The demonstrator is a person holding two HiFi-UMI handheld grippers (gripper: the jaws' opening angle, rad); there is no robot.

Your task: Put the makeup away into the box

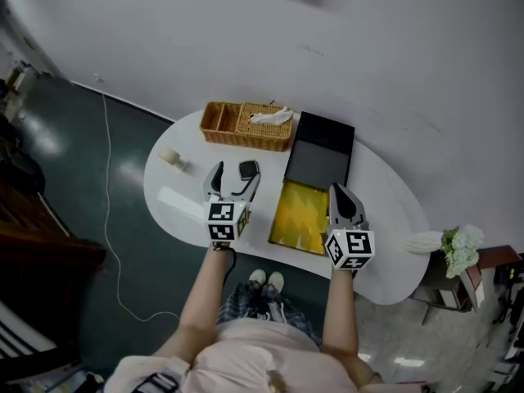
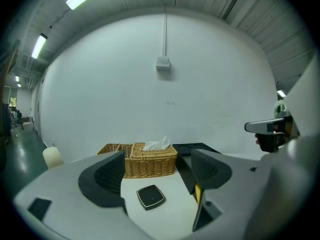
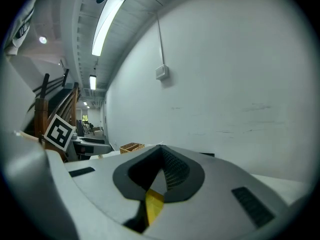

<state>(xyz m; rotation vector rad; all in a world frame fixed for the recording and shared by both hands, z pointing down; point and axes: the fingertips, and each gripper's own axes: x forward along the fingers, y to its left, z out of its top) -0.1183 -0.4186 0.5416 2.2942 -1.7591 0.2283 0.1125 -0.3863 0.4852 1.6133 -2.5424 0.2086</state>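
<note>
Head view shows the left gripper with jaws spread. The black square compact lies on the white table between their tips. At the compact's 3 o'clock sits the open black box, yellow inside. Just beside the box, at its 3 o'clock, the right gripper has its jaws pressed together on nothing. A wicker tissue basket stands at the compact's 12 o'clock.

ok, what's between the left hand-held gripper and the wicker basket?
Just the black compact, then bare table up to the wicker basket. Left gripper view shows it.
</note>
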